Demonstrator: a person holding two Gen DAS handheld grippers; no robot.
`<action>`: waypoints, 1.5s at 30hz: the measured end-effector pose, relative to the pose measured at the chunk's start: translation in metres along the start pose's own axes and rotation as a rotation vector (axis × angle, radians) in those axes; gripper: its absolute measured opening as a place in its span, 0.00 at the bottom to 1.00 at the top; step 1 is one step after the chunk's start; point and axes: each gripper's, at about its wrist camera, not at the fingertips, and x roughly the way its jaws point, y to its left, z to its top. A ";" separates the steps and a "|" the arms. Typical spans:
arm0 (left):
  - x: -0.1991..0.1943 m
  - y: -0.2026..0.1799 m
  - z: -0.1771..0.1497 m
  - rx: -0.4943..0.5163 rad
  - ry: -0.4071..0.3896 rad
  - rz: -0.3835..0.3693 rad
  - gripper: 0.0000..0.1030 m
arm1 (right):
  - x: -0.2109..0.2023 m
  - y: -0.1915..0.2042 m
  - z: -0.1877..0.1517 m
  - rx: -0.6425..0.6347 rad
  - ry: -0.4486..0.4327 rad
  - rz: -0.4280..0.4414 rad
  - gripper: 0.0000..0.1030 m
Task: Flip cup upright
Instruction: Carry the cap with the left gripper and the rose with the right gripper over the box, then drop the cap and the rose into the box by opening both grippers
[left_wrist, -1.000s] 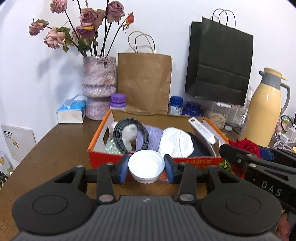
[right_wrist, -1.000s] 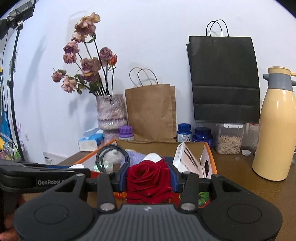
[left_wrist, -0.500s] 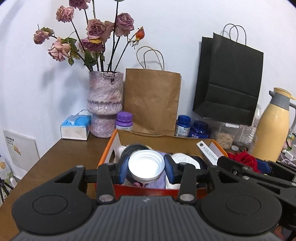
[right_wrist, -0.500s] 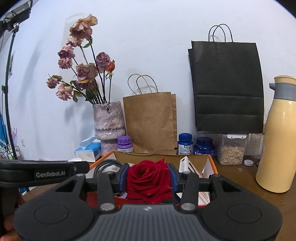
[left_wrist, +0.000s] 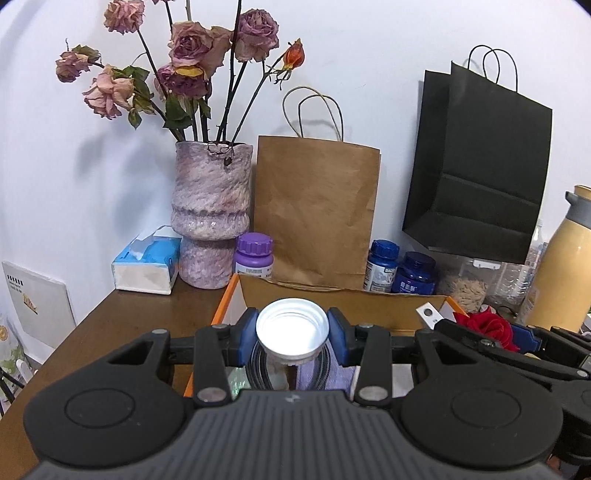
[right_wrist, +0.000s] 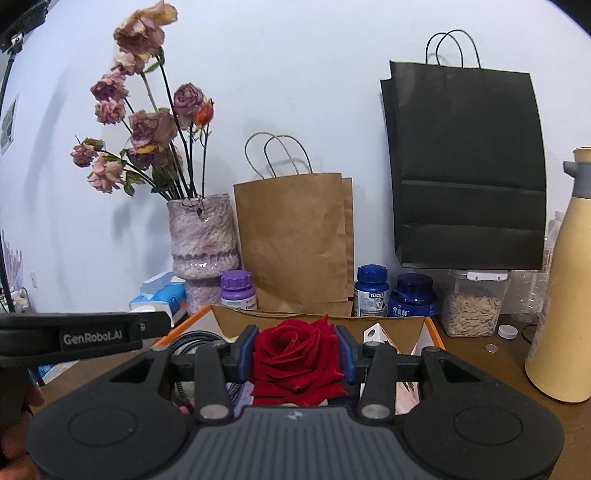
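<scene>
You had a dark brown wooden table (left_wrist: 122, 314) against the white wall. On it stood a mottled purple vase (left_wrist: 210, 214), a blue tissue box (left_wrist: 146, 266), a brown paper bag (left_wrist: 317, 210), three pill bottles, an orange cardboard box (right_wrist: 432, 330), a seed jar (right_wrist: 472, 306) and a cream flask (right_wrist: 563, 295).

"GenRobot.AI" stands in white on the left tool's black side (right_wrist: 92, 338).
</scene>
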 end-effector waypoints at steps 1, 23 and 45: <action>0.003 0.000 0.001 0.002 0.000 0.000 0.40 | 0.004 -0.001 0.000 -0.004 0.002 -0.001 0.42; 0.080 -0.009 0.018 0.072 0.012 -0.014 0.40 | 0.078 -0.016 0.017 -0.077 0.075 -0.026 0.42; 0.074 0.007 0.022 0.064 -0.001 0.032 1.00 | 0.080 -0.028 0.018 -0.054 0.087 -0.124 1.00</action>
